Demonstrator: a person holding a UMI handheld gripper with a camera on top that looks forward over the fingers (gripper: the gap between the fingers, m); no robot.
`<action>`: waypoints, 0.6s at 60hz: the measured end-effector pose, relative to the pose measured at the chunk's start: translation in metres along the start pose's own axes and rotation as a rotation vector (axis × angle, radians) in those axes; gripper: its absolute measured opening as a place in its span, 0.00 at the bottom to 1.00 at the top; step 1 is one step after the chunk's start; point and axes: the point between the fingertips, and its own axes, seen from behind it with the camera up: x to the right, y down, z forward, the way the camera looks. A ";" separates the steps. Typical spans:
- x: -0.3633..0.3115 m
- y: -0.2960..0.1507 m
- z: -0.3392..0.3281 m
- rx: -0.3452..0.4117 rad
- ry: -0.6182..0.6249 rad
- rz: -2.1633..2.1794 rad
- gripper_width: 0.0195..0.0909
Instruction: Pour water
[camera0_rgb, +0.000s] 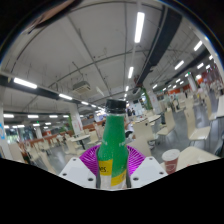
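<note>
Bottle (114, 143) of green plastic with a dark cap and a yellow-green label stands upright in the gripper view, its long axis vertical and the cap pointing up toward the ceiling lights. A paper cup (171, 160) with a red-brown band stands on the white table (195, 157) just beside the bottle, ahead of the claw and apart from it. Behind them spreads a large hall with rows of pale tables and chairs (160, 128), green-trimmed pillars and long strip lights (139, 26) overhead; none of it stands between the bottle and the cup. The claw (113, 168) has hold of the bottle: the bottle's lower body sits between the two fingers, with the magenta pads (91, 159) showing close against it at either side, no gap visible. The fingers stand only as far apart as the bottle is wide.
</note>
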 end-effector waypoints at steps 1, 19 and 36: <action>0.010 0.005 -0.001 -0.001 0.017 -0.056 0.20; 0.088 0.150 -0.009 -0.183 0.080 -0.397 0.19; 0.096 0.176 -0.014 -0.172 0.086 -0.360 0.20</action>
